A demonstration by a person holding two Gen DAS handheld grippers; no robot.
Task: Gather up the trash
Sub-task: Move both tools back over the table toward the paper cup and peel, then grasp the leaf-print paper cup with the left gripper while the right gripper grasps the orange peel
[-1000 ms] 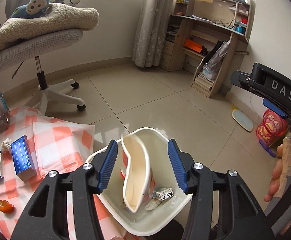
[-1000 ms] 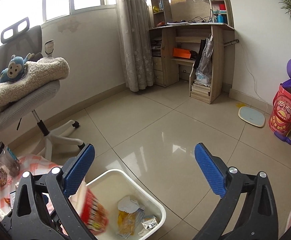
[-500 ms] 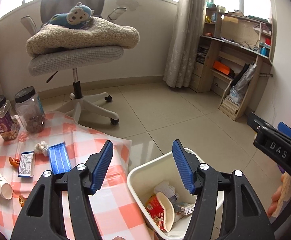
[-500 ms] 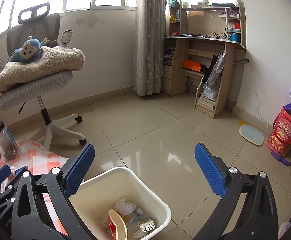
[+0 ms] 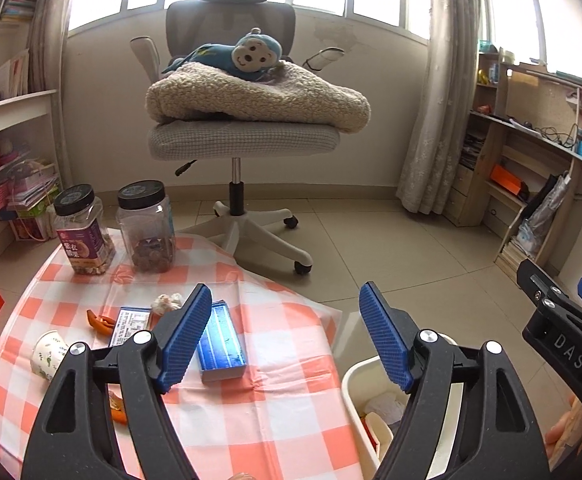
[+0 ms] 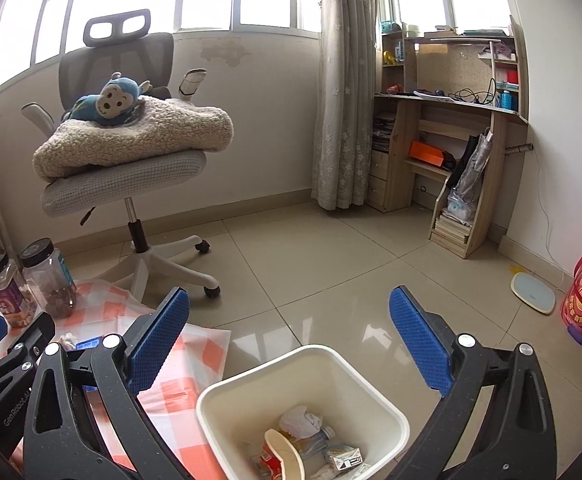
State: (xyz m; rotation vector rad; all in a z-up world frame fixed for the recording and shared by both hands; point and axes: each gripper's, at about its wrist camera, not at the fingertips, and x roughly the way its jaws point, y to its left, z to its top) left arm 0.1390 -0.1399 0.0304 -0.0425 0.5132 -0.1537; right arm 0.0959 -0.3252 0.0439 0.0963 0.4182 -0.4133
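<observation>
With the red-and-cream snack cup (image 6: 281, 456) now lying inside the white plastic waste bin (image 6: 379, 398), the left gripper (image 5: 287, 338), its jaws just opened wide and empty, swings back over the orange-checked cloth (image 5: 275, 420) where a blue box (image 5: 221, 340) and paper cup (image 5: 49, 354) remain, while the right gripper (image 6: 289, 344) hangs open, empty.

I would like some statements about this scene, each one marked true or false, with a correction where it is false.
1. The white bin stands on the floor beside the checked cloth. True.
2. The bin is empty. False: it holds a red noodle cup, crumpled paper and a small carton.
3. The blue box lies on the cloth. True.
4. The left gripper is shut on the paper cup. False: its jaws stand open with nothing between them; the cup lies on the cloth.
5. Both jars have red lids. False: the lids are black.
</observation>
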